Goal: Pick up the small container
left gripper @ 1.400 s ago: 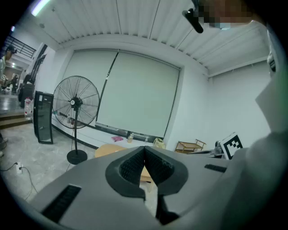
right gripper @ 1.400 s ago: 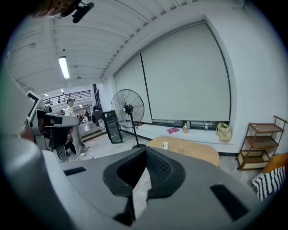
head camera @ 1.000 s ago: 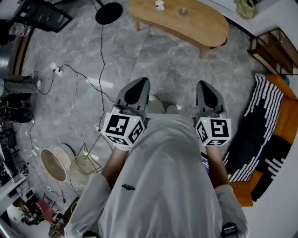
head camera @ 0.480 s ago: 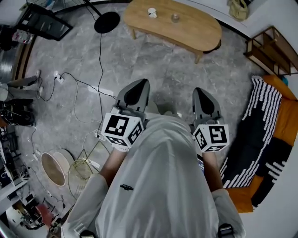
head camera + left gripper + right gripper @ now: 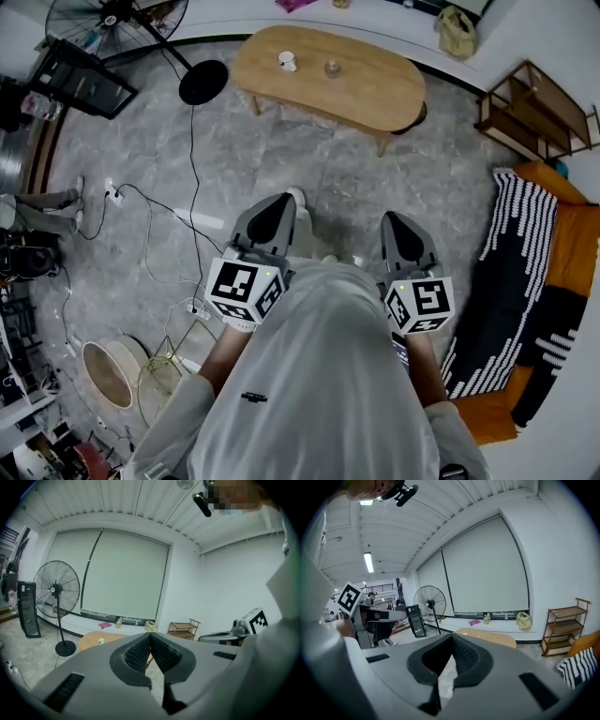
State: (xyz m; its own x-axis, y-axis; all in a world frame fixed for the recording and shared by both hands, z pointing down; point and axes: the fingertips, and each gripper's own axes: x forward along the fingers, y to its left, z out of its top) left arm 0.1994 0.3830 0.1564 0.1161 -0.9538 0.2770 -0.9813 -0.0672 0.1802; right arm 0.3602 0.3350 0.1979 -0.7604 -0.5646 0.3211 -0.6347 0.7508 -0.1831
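Note:
A small white container (image 5: 287, 62) stands on the oval wooden table (image 5: 375, 89) far ahead, with a small glass item (image 5: 332, 67) beside it. In the left gripper view the small white container (image 5: 101, 641) shows tiny on the table (image 5: 89, 641). Both grippers are held in front of the person's body, well short of the table. My left gripper (image 5: 284, 201) is shut with nothing between its jaws, pads meeting in its own view (image 5: 151, 638). My right gripper (image 5: 393, 221) is also shut and empty (image 5: 452, 638). The table (image 5: 487, 635) lies beyond its jaws.
A standing fan's round base (image 5: 202, 82) sits left of the table, with cables (image 5: 159, 202) trailing over the grey floor. A wooden shelf (image 5: 534, 108) and an orange sofa with a striped blanket (image 5: 511, 262) line the right. A wire basket (image 5: 159, 375) stands at lower left.
The table has slid lower in the head view and more of the room beyond it shows. Both grippers keep the same shut stance in front of the body.

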